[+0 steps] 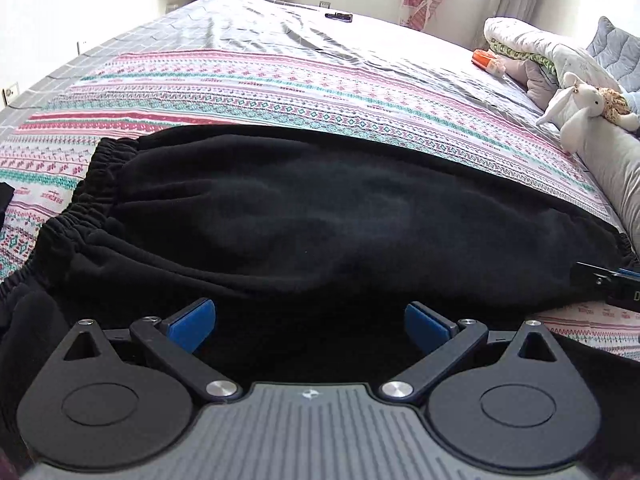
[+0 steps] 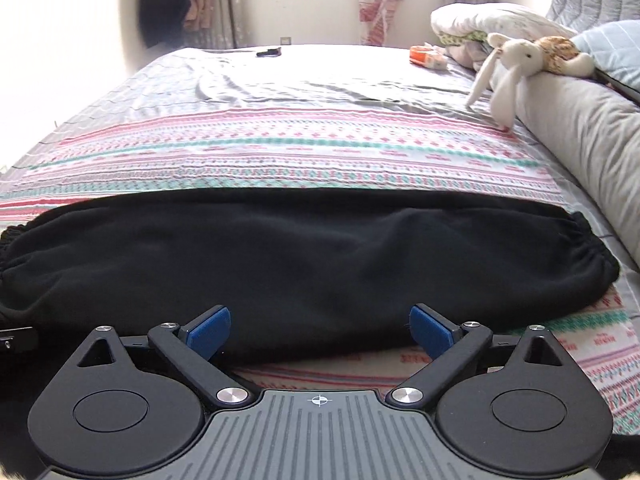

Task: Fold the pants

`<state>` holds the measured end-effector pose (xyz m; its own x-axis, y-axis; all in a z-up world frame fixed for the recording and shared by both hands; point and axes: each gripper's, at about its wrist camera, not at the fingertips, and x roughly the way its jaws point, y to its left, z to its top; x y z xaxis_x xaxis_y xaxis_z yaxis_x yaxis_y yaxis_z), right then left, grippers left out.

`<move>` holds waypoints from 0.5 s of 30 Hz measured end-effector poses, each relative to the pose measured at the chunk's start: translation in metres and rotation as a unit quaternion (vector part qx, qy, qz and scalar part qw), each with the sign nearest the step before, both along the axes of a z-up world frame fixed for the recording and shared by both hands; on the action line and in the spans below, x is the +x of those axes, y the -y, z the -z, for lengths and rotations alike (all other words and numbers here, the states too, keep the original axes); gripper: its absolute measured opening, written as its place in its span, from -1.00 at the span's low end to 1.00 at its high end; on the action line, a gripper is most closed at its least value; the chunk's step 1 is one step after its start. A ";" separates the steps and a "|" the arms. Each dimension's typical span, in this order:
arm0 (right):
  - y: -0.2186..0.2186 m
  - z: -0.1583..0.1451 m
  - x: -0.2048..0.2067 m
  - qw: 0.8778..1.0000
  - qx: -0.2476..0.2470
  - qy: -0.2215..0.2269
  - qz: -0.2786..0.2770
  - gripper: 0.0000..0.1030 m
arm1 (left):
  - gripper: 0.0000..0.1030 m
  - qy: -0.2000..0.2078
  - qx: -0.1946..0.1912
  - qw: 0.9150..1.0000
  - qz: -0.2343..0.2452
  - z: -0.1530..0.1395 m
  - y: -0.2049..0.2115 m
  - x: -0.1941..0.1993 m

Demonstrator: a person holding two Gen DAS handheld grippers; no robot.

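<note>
Black pants [image 1: 304, 216] lie flat across a striped patterned bedspread [image 1: 280, 92], the gathered elastic waistband [image 1: 86, 188] at the left and a gathered cuff [image 2: 588, 240] at the right. In the left wrist view my left gripper [image 1: 310, 326] hovers over the near edge of the pants, its blue pads wide apart with only the cloth lying below them. In the right wrist view the pants [image 2: 304, 256] stretch across the frame, and my right gripper [image 2: 320, 332] stands open over their near edge, nothing pinched. The right gripper's tip [image 1: 608, 284] shows at the right edge of the left wrist view.
A white plush rabbit [image 2: 516, 60] lies on a long grey bolster [image 2: 576, 120] at the right. Folded quilts and pillows [image 1: 540, 48] are stacked at the head end. An orange packet [image 1: 486, 60] and a dark remote [image 1: 339, 16] rest on the far grey sheet.
</note>
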<state>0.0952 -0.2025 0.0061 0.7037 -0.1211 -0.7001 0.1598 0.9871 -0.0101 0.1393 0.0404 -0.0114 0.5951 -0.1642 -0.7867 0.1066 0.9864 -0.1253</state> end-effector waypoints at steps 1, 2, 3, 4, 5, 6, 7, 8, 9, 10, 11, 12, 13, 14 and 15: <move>-0.007 0.001 0.010 1.000 -0.004 -0.002 -0.012 0.90 | 1.00 -0.006 -0.006 1.000 -0.011 0.001 -0.003 0.004; -0.014 0.001 0.018 1.000 -0.010 -0.001 -0.022 0.90 | 1.00 -0.010 -0.016 1.000 -0.019 0.003 -0.006 0.008; -0.021 0.000 0.027 0.999 -0.018 0.003 -0.034 0.90 | 1.00 -0.012 -0.032 0.999 -0.027 0.004 -0.012 0.012; -0.027 0.000 0.036 0.999 -0.024 0.008 -0.045 0.90 | 1.00 -0.017 -0.049 0.998 -0.038 0.004 -0.019 0.016; -0.034 -0.001 0.046 0.998 -0.031 0.012 -0.059 0.90 | 1.00 -0.024 -0.066 0.996 -0.049 0.004 -0.026 0.020; -0.041 -0.001 0.057 0.997 -0.036 0.013 -0.071 0.90 | 1.00 -0.028 -0.080 0.995 -0.057 0.004 -0.031 0.024; -0.046 0.000 0.067 0.996 -0.040 0.013 -0.080 0.90 | 1.00 -0.028 -0.092 0.993 -0.063 0.004 -0.036 0.027; -0.052 0.002 0.077 0.995 -0.042 0.013 -0.088 0.90 | 1.00 -0.028 -0.098 0.992 -0.069 0.004 -0.040 0.029; -0.058 0.004 0.088 0.994 -0.042 0.010 -0.096 0.90 | 1.00 -0.029 -0.101 0.991 -0.078 0.003 -0.043 0.032; -0.064 0.006 0.097 0.993 -0.041 0.007 -0.106 0.90 | 1.00 -0.031 -0.105 0.990 -0.087 0.003 -0.047 0.034; -0.068 0.008 0.106 0.993 -0.039 0.003 -0.115 0.90 | 1.00 -0.031 -0.113 0.989 -0.091 0.002 -0.050 0.035; -0.073 0.011 0.117 0.992 -0.037 -0.001 -0.124 0.90 | 1.00 -0.031 -0.124 0.987 -0.095 0.001 -0.054 0.037; -0.077 0.013 0.126 0.991 -0.036 -0.006 -0.131 0.90 | 1.00 -0.032 -0.133 0.986 -0.098 0.000 -0.058 0.038; -0.084 0.016 0.134 0.990 -0.036 -0.009 -0.138 0.90 | 1.00 -0.031 -0.141 0.985 -0.099 -0.002 -0.062 0.040; -0.089 0.018 0.141 0.989 -0.036 -0.012 -0.145 0.90 | 1.00 -0.027 -0.148 0.983 -0.103 -0.003 -0.068 0.041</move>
